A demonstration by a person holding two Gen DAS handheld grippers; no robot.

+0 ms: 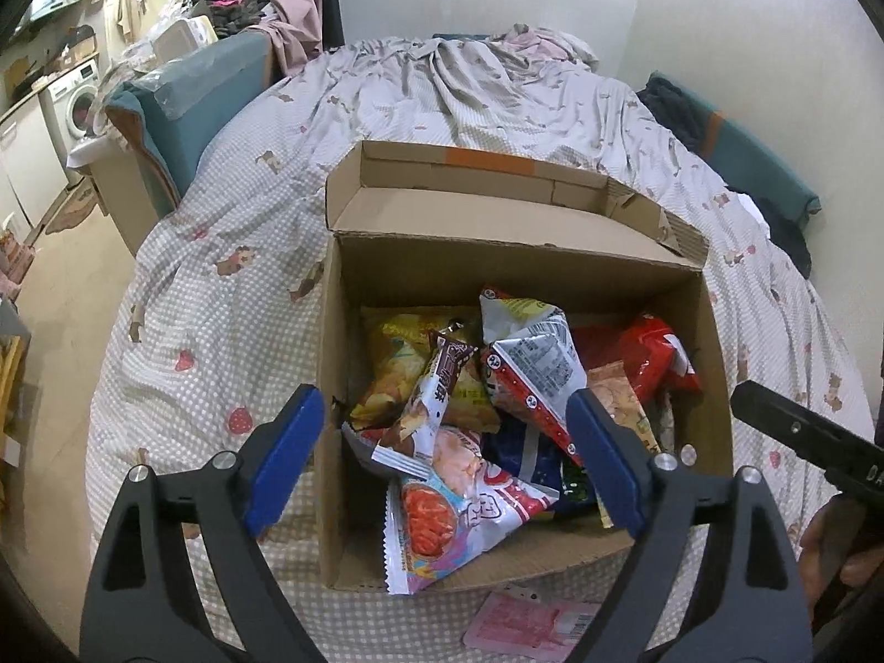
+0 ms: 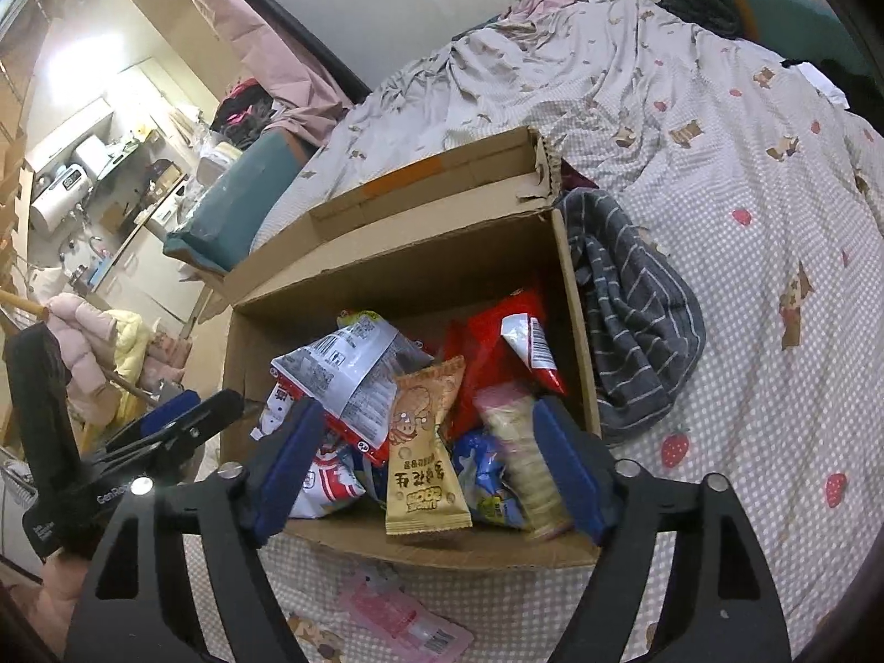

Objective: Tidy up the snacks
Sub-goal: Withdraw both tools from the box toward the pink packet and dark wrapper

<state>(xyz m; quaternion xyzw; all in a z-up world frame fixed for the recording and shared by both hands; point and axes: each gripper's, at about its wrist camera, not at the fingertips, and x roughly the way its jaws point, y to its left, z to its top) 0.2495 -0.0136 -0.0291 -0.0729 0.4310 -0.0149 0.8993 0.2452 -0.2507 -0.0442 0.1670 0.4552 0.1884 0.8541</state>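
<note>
An open cardboard box (image 1: pixel 508 271) (image 2: pixel 398 282) stands on the bed, filled with several snack packets. In the left wrist view these include a white-and-red packet (image 1: pixel 525 353), a yellow chips bag (image 1: pixel 398 364), a red bag (image 1: pixel 652 353) and a pink-white packet (image 1: pixel 442 497) leaning over the near wall. My left gripper (image 1: pixel 442 414) hovers open above the box's near left corner, holding nothing. My right gripper (image 2: pixel 428 414) is open over the near right part. A tan packet (image 2: pixel 425 442) and a blurred roll of crackers (image 2: pixel 525 453) lie below it, unpinched.
A flat pink packet (image 1: pixel 530 624) (image 2: pixel 403 619) lies on the checked quilt (image 1: pixel 221 304) in front of the box. A grey striped cloth (image 2: pixel 630 320) is bunched against the box's right side. A teal cushion (image 1: pixel 182 110) edges the bed's left side, with a washing machine (image 1: pixel 77 99) beyond.
</note>
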